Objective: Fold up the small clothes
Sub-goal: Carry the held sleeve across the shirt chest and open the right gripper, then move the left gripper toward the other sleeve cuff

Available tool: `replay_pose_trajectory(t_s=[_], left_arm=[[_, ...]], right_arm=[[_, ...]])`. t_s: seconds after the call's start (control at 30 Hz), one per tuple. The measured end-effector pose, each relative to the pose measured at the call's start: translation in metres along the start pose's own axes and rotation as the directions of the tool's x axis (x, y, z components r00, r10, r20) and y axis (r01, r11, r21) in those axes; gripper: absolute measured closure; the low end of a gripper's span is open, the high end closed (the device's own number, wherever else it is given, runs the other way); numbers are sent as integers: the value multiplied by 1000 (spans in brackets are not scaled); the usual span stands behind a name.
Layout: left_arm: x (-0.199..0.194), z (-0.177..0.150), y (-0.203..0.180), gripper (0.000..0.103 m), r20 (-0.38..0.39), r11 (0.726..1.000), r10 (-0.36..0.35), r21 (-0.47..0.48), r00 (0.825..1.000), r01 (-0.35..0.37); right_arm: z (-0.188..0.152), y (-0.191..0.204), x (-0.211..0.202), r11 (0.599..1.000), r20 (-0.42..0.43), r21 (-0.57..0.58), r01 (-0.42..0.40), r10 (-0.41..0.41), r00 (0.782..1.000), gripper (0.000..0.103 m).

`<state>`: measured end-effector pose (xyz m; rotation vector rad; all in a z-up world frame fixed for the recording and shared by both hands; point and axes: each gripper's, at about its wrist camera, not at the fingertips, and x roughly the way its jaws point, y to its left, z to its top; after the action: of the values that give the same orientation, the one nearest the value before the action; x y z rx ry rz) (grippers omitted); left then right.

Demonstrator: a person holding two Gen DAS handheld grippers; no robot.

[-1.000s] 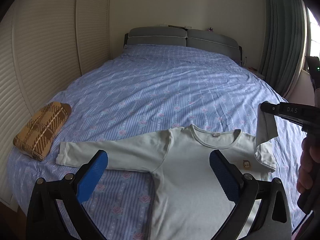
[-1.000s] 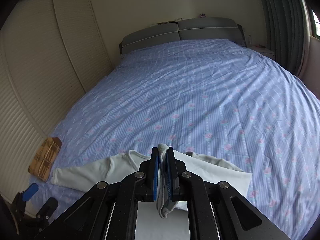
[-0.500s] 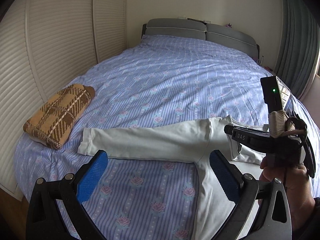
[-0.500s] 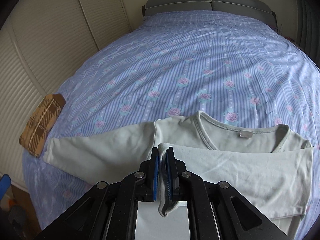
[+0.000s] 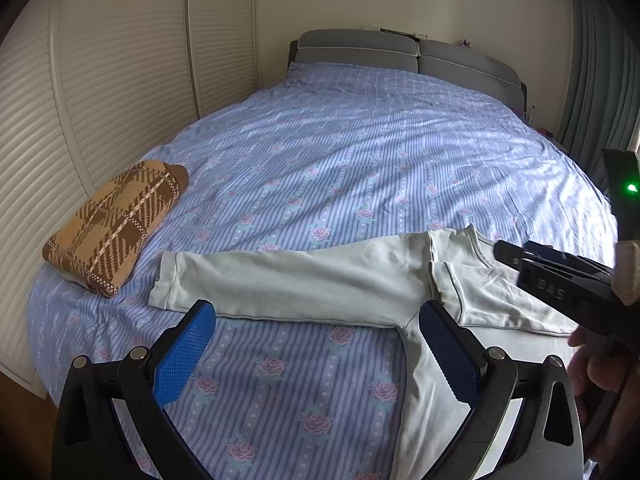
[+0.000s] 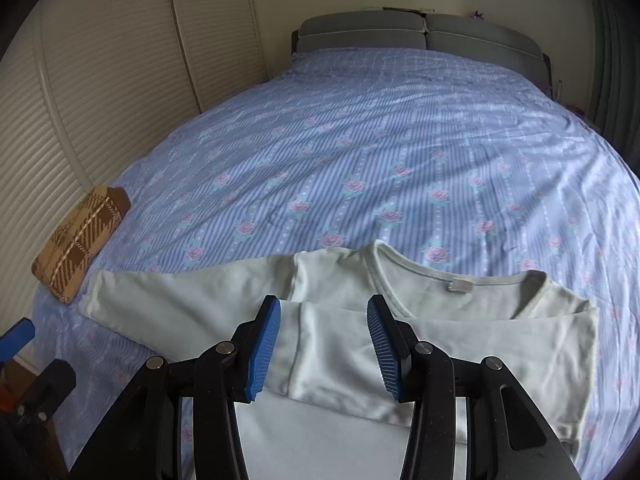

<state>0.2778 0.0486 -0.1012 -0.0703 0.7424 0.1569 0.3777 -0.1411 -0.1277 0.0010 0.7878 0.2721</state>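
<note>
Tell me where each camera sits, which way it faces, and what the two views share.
Left wrist: on the left gripper, aimed down the bed over the pale shirt's outstretched sleeve; its open fingers, the right gripper and a hand show.
Right wrist: on the right gripper, over the sleeve folded across the shirt, fingers opening off it; the left gripper's tip shows bottom left.
Shared: shirt, plaid folded garment, bedspread, headboard.

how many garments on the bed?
2. Pale shirt spread at the near edge, one sleeve folded across it; folded plaid knit at the left edge. None visibly hidden.
</note>
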Motion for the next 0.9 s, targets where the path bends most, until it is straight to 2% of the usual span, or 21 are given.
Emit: replay_pose_trajectory(t_s=[0.1, 0.2, 0.37, 0.5, 0.63, 0.83, 0.9], left_arm=[[-2, -1, -12, 0, 9, 1000, -16, 8, 1000, 16], [-3, -4, -28, 0, 7, 999, -45, 13, 999, 44], [-5, -11, -64, 0, -5, 995, -76, 65, 997, 77], [-10, -17, -90, 0, -7, 989, -89, 117, 996, 90], [-13, -19, -104, 0, -9, 986, -85, 143, 996, 85], [-13, -19, -112, 0, -11, 984, -72, 161, 997, 73], [-12, -20, -113, 0, -15, 984, -73, 165, 997, 74]], right_arm=[[-15, -30, -31, 997, 42, 36, 74, -75, 996, 57], [-37, -70, -55, 984, 41, 95, 151, -155, 987, 57], [-71, -138, -62, 931, -49, 146, 333, -330, 943, 57], [-88, -168, -57, 926, -108, 183, 329, -314, 943, 57], [-95, -174, -53, 937, -104, 195, 291, -275, 956, 57], [-108, -188, -41, 918, -163, 195, 345, -316, 935, 57], [-115, -196, -41, 914, -172, 224, 340, -306, 936, 57]])
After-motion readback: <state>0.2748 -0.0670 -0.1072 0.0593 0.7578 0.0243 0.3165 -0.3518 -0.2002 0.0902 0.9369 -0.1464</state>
